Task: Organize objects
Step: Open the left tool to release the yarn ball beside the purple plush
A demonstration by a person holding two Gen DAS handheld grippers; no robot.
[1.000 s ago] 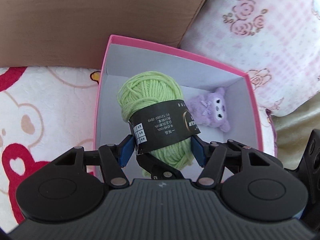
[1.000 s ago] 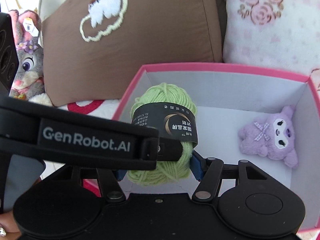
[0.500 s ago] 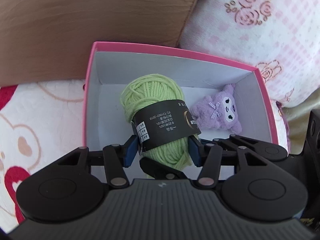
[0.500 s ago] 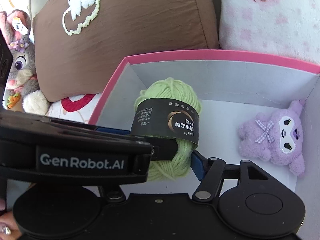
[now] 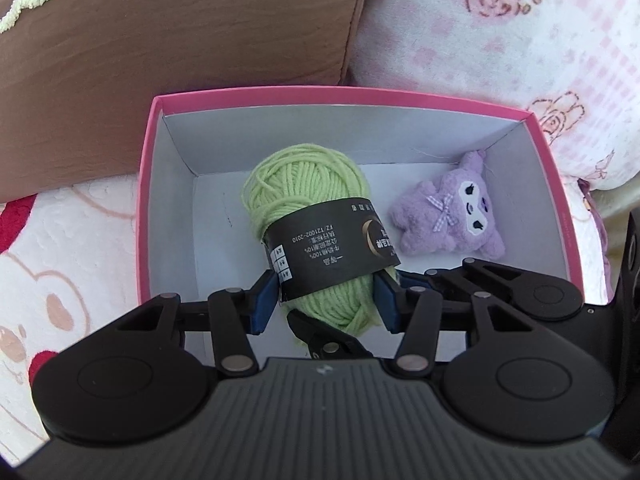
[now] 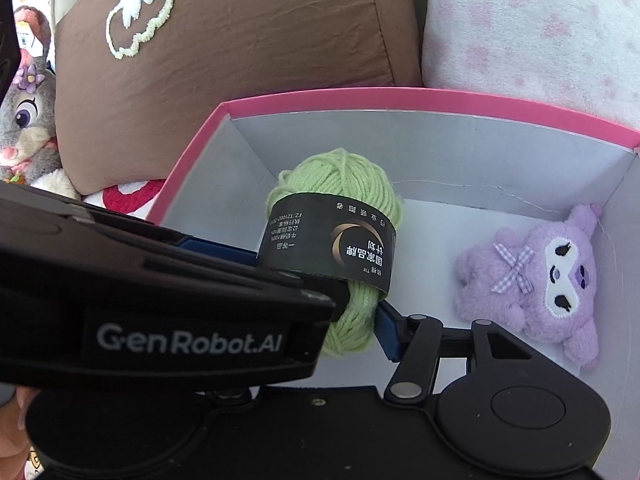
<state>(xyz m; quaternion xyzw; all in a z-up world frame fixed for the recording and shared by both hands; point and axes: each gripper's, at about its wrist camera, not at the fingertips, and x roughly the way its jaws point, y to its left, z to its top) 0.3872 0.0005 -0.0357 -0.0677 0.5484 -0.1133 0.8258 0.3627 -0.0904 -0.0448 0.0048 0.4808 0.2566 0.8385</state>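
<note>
A green yarn ball (image 5: 304, 184) with a black paper band hangs inside the pink box (image 5: 320, 94), left of its middle. My left gripper (image 5: 325, 302) has both blue pads pressed on the ball's near end, and its jaws are closing. My right gripper (image 6: 352, 320) comes in from the right. Its one visible blue pad (image 6: 386, 332) lies against the same yarn ball (image 6: 340, 184), its jaws are closing, and its other finger is hidden behind the left gripper's body. I cannot tell whether the ball touches the box floor.
A purple plush toy (image 5: 444, 216) lies in the right end of the box (image 6: 400, 98). A brown cushion (image 5: 160, 60) and a pink floral pillow (image 5: 500, 40) stand behind it. A grey bunny plush (image 6: 24, 120) sits far left. A bear-print blanket (image 5: 60, 260) lies underneath.
Both grippers have sunk a little lower into the box with the yarn ball between them. The left jaws have narrowed on the ball. The purple toy has not moved.
</note>
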